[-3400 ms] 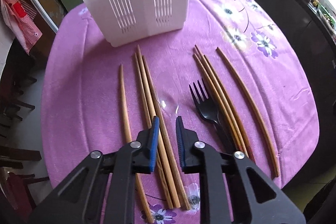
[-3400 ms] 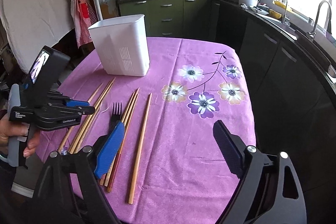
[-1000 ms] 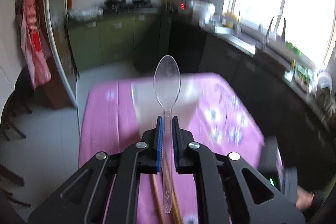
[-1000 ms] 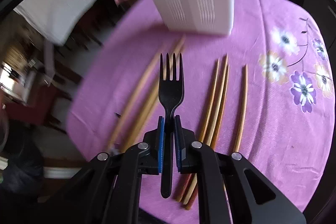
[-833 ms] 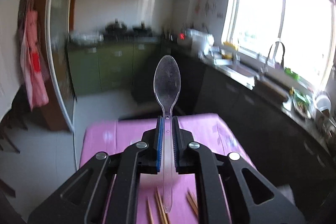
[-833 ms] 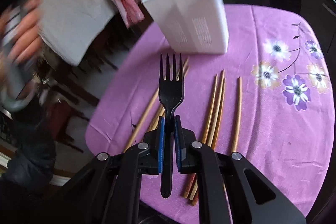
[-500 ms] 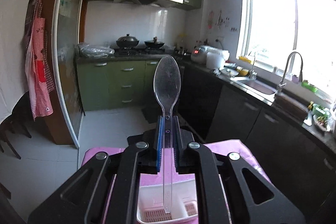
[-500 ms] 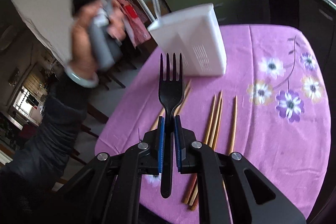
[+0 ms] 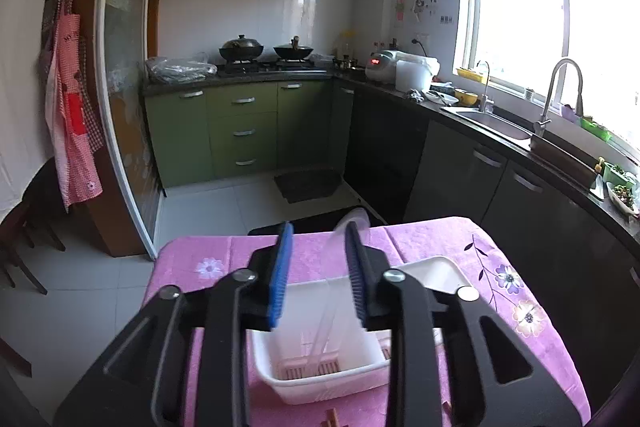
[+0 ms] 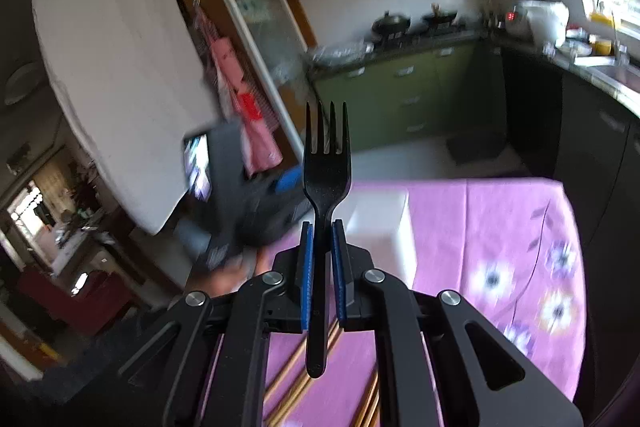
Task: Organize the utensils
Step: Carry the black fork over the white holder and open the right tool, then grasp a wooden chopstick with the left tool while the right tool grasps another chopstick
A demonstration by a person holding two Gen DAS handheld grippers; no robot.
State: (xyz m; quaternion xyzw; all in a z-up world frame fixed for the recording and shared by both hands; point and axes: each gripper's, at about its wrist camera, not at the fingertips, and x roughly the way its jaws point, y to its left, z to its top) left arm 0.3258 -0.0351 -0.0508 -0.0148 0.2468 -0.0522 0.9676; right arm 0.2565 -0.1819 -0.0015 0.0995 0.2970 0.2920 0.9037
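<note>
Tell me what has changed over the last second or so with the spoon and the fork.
The left gripper, which pinched the clear spoon, is opening; the spoon is let go and leans in the white holder. The right gripper lifted the black fork off the table toward the holder. The fork stays clamped; the chopsticks still lie on the cloth.

Spoon (image 9: 327, 323) in caddy (image 9: 320, 379) (on table (image 9: 536, 331))

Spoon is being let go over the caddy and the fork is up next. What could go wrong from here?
1. The clear spoon leans free between the opening jaws of the left hand-held gripper; it could tip the white caddy.
2. The right hand-held gripper pinches the black fork low on its handle, so it might swivel.
</note>
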